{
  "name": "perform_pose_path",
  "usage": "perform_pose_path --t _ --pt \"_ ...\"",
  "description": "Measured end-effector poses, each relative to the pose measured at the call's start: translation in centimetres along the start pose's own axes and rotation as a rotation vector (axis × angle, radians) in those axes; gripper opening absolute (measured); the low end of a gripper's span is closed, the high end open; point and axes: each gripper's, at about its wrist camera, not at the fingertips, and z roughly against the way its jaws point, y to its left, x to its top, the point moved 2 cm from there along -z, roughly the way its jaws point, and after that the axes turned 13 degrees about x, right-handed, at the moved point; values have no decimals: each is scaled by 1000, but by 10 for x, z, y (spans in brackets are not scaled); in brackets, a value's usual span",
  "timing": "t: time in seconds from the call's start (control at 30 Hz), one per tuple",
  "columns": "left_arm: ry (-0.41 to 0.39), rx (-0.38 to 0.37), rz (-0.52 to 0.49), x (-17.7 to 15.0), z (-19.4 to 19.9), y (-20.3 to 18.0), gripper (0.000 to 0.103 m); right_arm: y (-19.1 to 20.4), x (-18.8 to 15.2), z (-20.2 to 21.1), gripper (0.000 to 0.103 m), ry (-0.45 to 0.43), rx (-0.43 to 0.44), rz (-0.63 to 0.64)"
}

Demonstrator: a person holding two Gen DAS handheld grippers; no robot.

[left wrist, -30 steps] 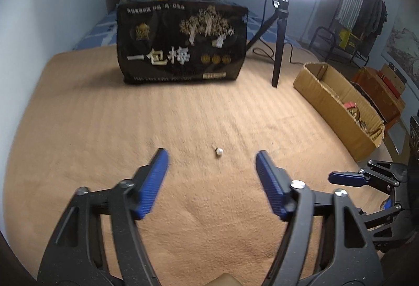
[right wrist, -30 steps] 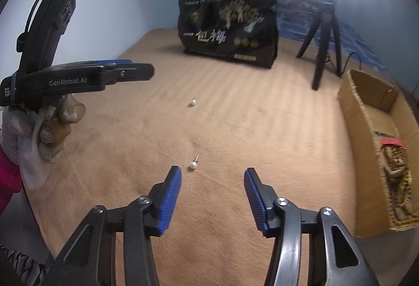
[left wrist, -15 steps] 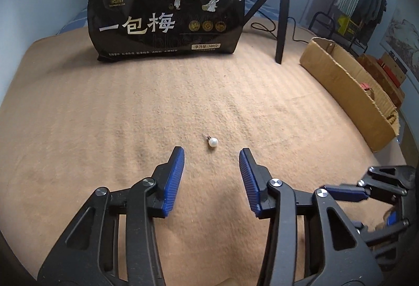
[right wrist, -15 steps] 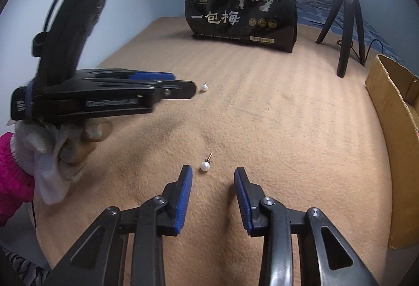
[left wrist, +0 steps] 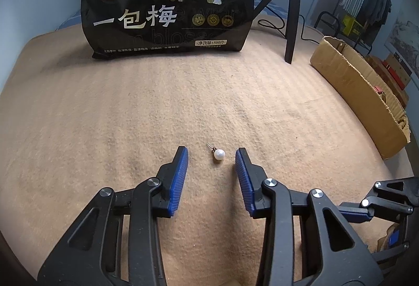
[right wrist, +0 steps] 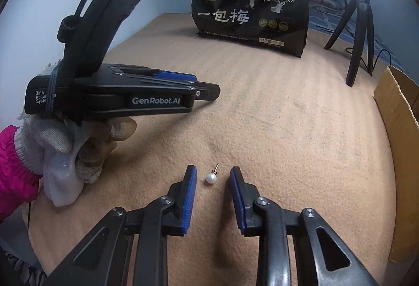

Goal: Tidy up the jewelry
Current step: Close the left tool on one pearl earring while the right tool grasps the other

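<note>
Two pearl stud earrings lie on a tan blanket. One pearl earring (left wrist: 219,154) lies between the tips of my left gripper (left wrist: 211,155), whose blue-padded jaws stand open on either side of it, low over the blanket. The other pearl earring (right wrist: 211,177) lies between the tips of my right gripper (right wrist: 212,173), open too and not touching it. The left gripper (right wrist: 207,92) shows side-on in the right wrist view, held by a gloved hand; it hides the first earring there.
A black snack bag (left wrist: 170,5) stands upright at the back of the blanket (left wrist: 104,115). A black tripod (left wrist: 292,23) with a ring light stands to its right. An open cardboard box (left wrist: 361,92) lies along the right edge.
Both grippers have moved forward and down, so each earring now lies between its gripper's tips. Both sets of jaws have narrowed from wide open.
</note>
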Motion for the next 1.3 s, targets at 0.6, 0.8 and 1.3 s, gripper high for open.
perform_pose_path --t 0.6,0.8,1.3 --pt "-4 15 -40 2 -7 -8 7 -1 0 -2 6 21 -34 29" --pt "-16 31 -35 3 -2 -6 6 -1 0 3 6 2 -39 20" --pt "-98 45 -39 10 50 -10 6 4 5 42 6 -63 -79 19"
